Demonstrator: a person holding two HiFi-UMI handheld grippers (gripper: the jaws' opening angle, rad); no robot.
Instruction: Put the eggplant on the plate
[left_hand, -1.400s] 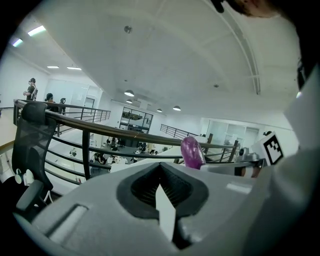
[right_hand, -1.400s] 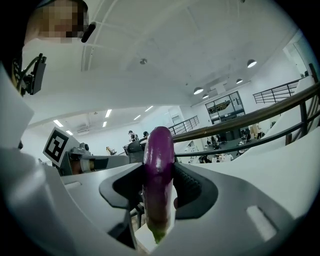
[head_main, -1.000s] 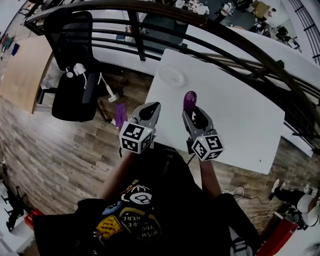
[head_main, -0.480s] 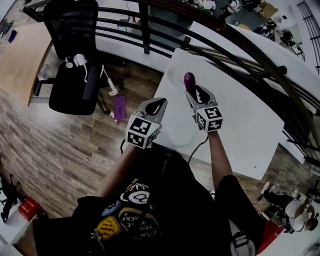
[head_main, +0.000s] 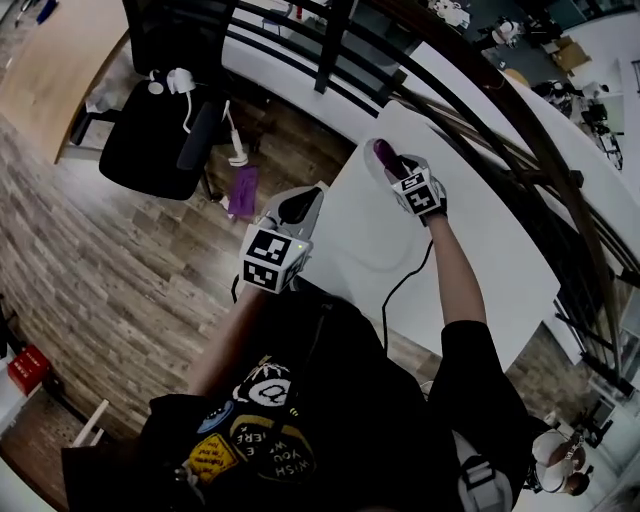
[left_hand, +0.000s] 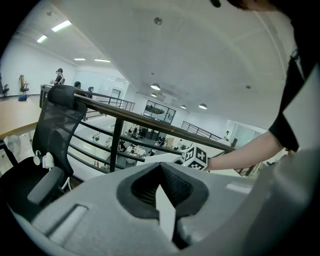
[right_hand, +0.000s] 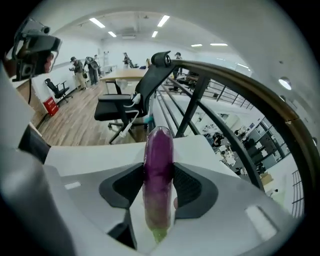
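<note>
A long purple eggplant (right_hand: 159, 150) with a pale green stem end stands between the pads of my right gripper (right_hand: 159, 172), which is shut on it. In the head view the eggplant (head_main: 382, 151) pokes out of the right gripper (head_main: 391, 162) at the far left corner of the white table (head_main: 470, 230). The white plate cannot be made out against the table beneath that gripper. My left gripper (head_main: 311, 193) hangs by the table's left edge, its jaws together and nothing in them. In its own view the left gripper (left_hand: 161, 167) points toward the railing.
A black office chair (head_main: 160, 130) stands on the wood floor to the left, with a purple object (head_main: 243, 190) on the floor near it. A dark railing (head_main: 330, 50) runs behind the table. A black cable (head_main: 400, 290) hangs off the table's near edge.
The right gripper has carried the eggplant away from me to the table's far left corner, lowering and turning it. The left gripper has shifted a little beside the table's left edge.
</note>
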